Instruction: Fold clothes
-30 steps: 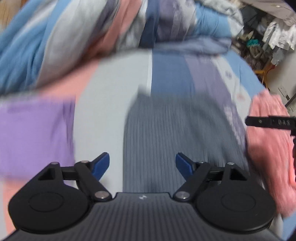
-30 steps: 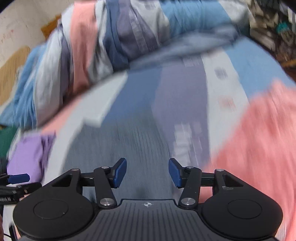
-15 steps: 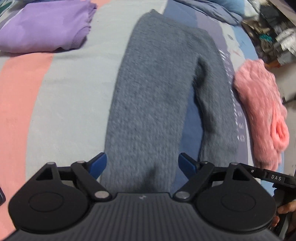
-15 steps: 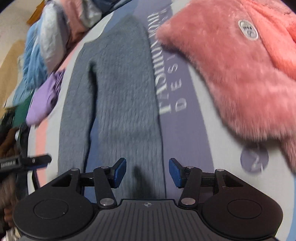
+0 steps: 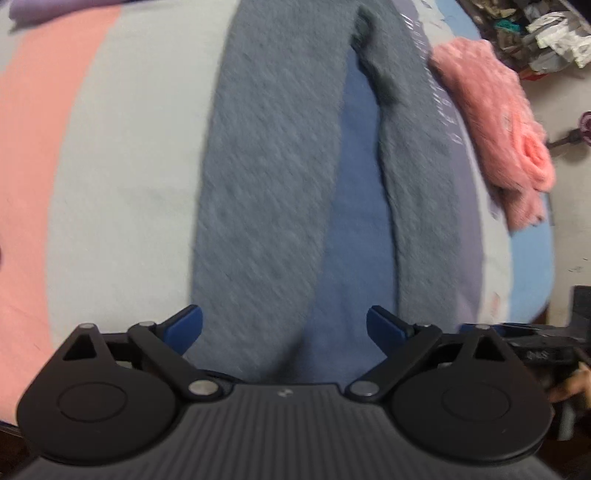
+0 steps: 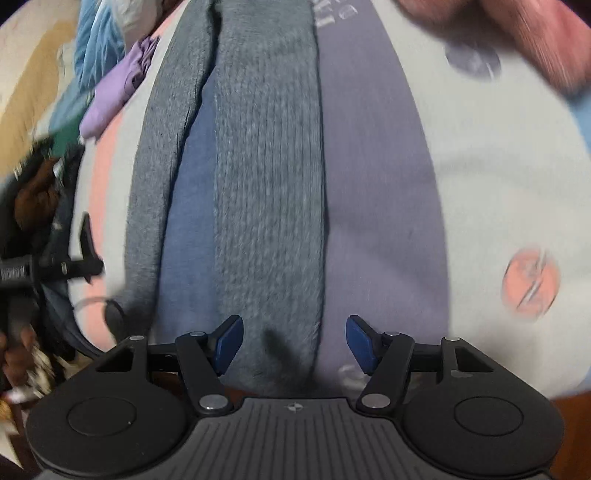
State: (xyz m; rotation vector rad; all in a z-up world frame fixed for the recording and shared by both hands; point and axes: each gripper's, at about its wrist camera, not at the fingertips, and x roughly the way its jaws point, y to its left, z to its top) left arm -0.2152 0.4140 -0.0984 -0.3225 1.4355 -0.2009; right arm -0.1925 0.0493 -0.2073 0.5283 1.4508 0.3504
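Observation:
A grey knitted pair of trousers (image 5: 269, 177) lies flat on the striped bedsheet (image 5: 122, 155), its two legs running toward me. My left gripper (image 5: 284, 325) hovers over the near end of the left leg, its jaws opening wide with nothing pressed between them. In the right wrist view the same grey trousers (image 6: 266, 206) show their right leg under my right gripper (image 6: 293, 343), whose jaws are also opening, with the knit below them and no pad touching it. The other gripper (image 6: 55, 266) shows at the left edge of that view.
A fluffy pink garment (image 5: 495, 122) lies at the bed's right side, also blurred at top right (image 6: 517, 33). A folded purple garment (image 6: 118, 88) sits far left beside crumpled bedding. The bed's near edge runs just under both grippers. A hand (image 5: 569, 384) holds the other gripper.
Both grippers swept back from the far bedding to the near ends of the trouser legs and tipped downward. Their jaws stand wider than before.

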